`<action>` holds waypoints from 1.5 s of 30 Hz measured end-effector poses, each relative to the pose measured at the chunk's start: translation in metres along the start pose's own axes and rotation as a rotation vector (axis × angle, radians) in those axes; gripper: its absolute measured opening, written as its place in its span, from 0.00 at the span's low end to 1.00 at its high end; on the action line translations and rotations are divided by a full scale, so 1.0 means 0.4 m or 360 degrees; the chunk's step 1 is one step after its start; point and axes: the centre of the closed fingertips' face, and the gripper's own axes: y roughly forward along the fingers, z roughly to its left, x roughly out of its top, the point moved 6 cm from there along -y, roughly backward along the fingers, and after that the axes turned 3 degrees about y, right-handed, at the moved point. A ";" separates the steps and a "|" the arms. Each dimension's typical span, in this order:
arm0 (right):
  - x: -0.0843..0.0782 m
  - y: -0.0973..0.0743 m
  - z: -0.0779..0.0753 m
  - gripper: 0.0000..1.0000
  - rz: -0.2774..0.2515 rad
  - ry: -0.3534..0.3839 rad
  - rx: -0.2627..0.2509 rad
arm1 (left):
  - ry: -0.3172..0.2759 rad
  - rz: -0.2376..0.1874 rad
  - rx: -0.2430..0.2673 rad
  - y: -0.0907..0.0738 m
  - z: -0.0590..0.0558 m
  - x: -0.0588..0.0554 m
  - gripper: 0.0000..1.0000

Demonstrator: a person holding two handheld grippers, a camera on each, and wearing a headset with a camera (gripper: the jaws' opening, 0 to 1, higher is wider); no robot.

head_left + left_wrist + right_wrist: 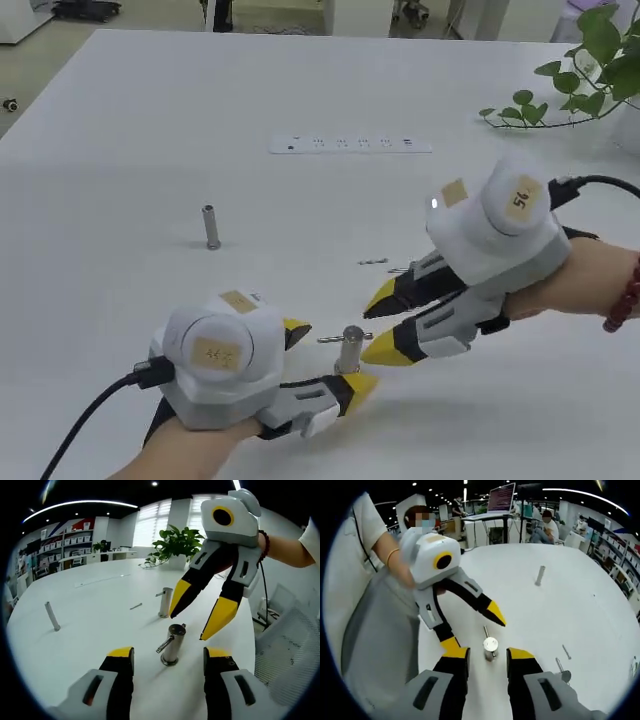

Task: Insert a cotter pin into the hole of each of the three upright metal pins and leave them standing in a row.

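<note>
A: Nearest you, your left claw (330, 357) sits low over the white counter (150, 150), its yellow-tipped jaws apart.
B: Yes, and the short upright silver metal pin (351, 350) stands between those jaws. A thin silver cotter pin (333, 339) pokes sideways through the hole near its top. Neither jaw squeezes it.
A: Your right claw (380, 322) comes in from the opposite side, jaws spread too, tips just beside that pin.
B: Beyond it, your left gripper view shows a second upright metal pin (165, 601) with a second cotter pin (159, 594) through its top. A loose cotter pin (136, 606) lies flat on the counter near it.
A: Further out, a third silver pin (211, 226) stands upright, well apart from the other two.
B: Past that lies a flat white power strip (350, 145), and a leafy green plant (590, 70) sits at the counter's far corner.
</note>
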 end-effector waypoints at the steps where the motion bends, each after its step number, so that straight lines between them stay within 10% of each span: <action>1: 0.000 0.001 0.002 0.31 -0.0022 0.0012 -0.0002 | -0.0004 -0.0007 -0.0005 -0.003 0.000 0.001 0.57; 18: -0.005 0.050 -0.002 0.28 -0.0169 0.0103 -0.0050 | -0.0043 -0.0146 -0.0086 -0.040 -0.026 0.028 0.85; 45: -0.010 0.065 -0.015 0.14 -0.0188 0.0002 -0.0127 | -0.0077 -0.0202 -0.0073 -0.128 -0.011 0.035 0.85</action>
